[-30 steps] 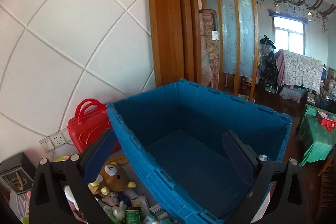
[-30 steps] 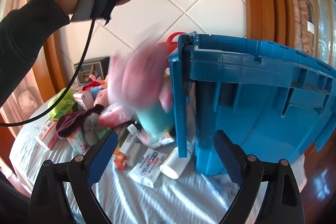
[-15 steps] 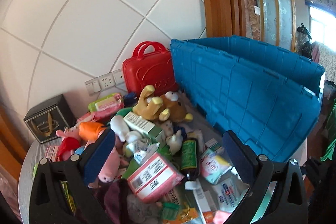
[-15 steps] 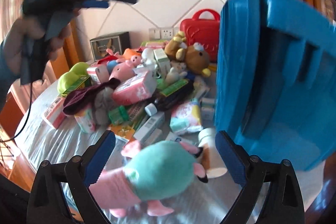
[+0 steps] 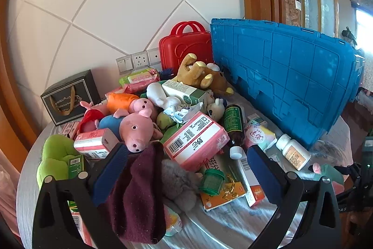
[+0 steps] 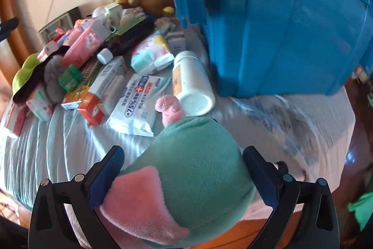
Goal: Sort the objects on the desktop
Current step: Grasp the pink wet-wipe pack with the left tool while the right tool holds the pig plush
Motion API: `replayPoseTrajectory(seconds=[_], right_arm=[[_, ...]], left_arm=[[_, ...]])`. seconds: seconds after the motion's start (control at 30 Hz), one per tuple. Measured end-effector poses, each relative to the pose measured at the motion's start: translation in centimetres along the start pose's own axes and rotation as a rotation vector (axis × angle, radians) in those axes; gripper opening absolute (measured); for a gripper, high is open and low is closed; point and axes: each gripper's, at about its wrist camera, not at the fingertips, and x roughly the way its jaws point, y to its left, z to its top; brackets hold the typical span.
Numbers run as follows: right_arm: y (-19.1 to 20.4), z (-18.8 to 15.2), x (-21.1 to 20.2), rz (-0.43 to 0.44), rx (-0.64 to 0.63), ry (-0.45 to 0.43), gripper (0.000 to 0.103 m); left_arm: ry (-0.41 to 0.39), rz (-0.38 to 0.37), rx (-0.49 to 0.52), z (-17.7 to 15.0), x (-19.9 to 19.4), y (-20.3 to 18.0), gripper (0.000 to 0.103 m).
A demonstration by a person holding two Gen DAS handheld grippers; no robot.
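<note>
The right tongs (image 6: 181,174) are opening, and a green and pink plush toy (image 6: 186,183) fills the gap between the pads at the bottom of the right wrist view; whether the pads still press on it I cannot tell. It lies on the cloth-covered worktop (image 6: 58,144), close to a white pill bottle (image 6: 191,83) on its side and a pack of wipes (image 6: 139,102). A blue crate (image 6: 279,15) takes up the upper right of that frame.

In the left wrist view the left tongs (image 5: 186,172) are spread wide and pinch nothing (a maroon cloth (image 5: 137,197) lies under the left pad). Above them, at the centre, the pile shows a pink pig toy (image 5: 137,130), a pink packet (image 5: 195,141) and a brown bear (image 5: 205,78).
</note>
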Motion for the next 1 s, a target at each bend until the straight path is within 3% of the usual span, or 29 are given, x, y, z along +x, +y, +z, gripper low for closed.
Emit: replayPoseTrajectory(seconds=[0.13,0.27,0.37,0.43,0.5,0.63,1.0], right_arm=[[0.2,0.5,0.5,-0.052,0.031,0.038,0.103],[-0.4,-0.9,-1.3,-0.142,0.130,-0.039,0.103],[-1.0,-1.6,0.4,-0.084,0.265,0.047,0.103],[-0.7,-1.7,1.1,-0.081,0.309,0.056,0.103],[-0.1,-1.4,1.5,-0.080,0.279,0.060,0.103],[0.9,-0.9,0.9,-0.045,0.239,0.050,0.084],[7.4,2.9,-0.4,-0.034,0.038,-0.058,0.080]], left_arm=[[-0.051,0.005,-0.012,-0.1,-1.0,0.7,0.103],[-0.064,0.012,-0.014,-0.3,-1.4,1.6,0.103],[-0.059,0.000,-0.021,-0.6,-1.0,2.0,0.103],[-0.060,-0.019,-0.007,-0.6,-0.9,1.7,0.103],[-0.075,-0.029,0.013,-0.6,-1.1,1.5,0.103],[-0.070,-0.034,0.002,-1.2,-0.7,2.3,0.103],[0.043,0.102,-0.088,-6.4,2.7,8.0,0.103]])
